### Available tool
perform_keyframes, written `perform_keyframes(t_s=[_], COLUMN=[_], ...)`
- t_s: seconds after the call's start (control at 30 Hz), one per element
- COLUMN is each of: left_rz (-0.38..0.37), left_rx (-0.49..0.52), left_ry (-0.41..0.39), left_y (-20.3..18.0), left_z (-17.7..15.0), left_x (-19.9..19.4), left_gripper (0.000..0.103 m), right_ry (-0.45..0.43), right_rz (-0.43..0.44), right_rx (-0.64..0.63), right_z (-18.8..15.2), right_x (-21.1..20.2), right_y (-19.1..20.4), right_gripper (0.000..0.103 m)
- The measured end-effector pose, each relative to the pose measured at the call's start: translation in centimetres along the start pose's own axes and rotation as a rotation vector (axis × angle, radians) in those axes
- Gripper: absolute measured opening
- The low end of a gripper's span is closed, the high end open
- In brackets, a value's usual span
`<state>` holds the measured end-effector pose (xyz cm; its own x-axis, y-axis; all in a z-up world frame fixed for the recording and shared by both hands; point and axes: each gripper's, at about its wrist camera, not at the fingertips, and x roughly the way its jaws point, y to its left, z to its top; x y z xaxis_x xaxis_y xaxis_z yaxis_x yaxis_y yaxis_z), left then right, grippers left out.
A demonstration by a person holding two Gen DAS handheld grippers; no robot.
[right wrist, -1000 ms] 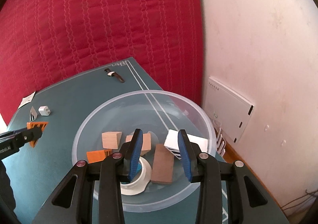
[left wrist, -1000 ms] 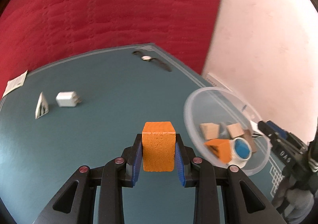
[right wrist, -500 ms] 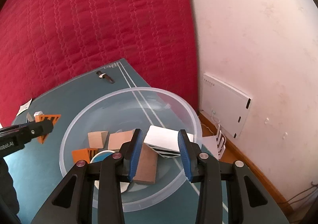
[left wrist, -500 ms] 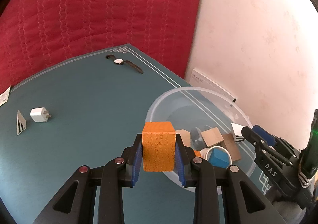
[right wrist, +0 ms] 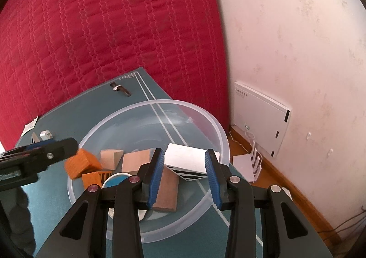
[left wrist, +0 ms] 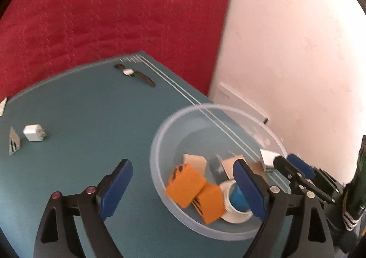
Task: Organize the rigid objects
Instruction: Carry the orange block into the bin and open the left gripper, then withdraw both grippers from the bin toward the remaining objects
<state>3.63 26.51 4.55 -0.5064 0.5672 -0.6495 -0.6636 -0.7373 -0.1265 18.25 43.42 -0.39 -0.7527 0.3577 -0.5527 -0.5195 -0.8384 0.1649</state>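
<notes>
Lying in the bowl (left wrist: 160, 166), the orange cube (left wrist: 185, 186) sat tilted against a second orange block (left wrist: 210, 203), between the spread fingers of the left gripper (left wrist: 183, 191) but touching neither pad. Those jaws were opening, with nothing pinched. The right finger (left wrist: 249, 189) covered part of the blue-centred white ring (left wrist: 235, 210) and the tan blocks beyond it. Motion blur smeared the bowl's contents, so the black stripes on the orange blocks were hard to read.

Half a second earlier the cube had been clamped upright between the pads above the near rim; now it was free and lower, inside the bowl.

From the right wrist, the right gripper (right wrist: 185, 178) stood over the bowl's near side, fingers part-way apart. A white striped block (right wrist: 185, 159) showed between the fingertips, but whether the pads pressed on it could not be told. The left finger (right wrist: 155, 178) hid one edge of a brown slab (right wrist: 168, 189). The gap was as before.

Beyond the fingers, on the teal mat (left wrist: 91, 120), lay a watch (left wrist: 135, 75), and off to the left a white plug (left wrist: 33, 132) beside a grey wedge (left wrist: 13, 143). A paper scrap (left wrist: 2, 104) was cut off at the frame's edge.
</notes>
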Motion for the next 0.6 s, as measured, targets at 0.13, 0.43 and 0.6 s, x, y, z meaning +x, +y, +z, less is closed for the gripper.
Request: perform_keyframes(t_s=[0.13,0.43,0.6], left_rz=[0.024,0.075,0.090], left_rx=[0.003,-0.031,-0.041], left_ry=[0.002,0.026,0.043], left_y=[0.5,2.0,3.1], left_z=[-0.3,-1.3,-2.2], left_x=[0.0,-0.2,-0.3], left_gripper=[0.092,0.092,0.093], right_ry=[0.000,-0.003,-0.003], right_rz=[-0.001,0.003,0.002], right_rx=[0.001,-0.004,-0.004], right_z=[0.0,-0.3,-0.4], right_x=[0.0,-0.2,-0.2], right_y=[0.0,0.3,0.5], right_gripper=[0.039,0.045,0.045])
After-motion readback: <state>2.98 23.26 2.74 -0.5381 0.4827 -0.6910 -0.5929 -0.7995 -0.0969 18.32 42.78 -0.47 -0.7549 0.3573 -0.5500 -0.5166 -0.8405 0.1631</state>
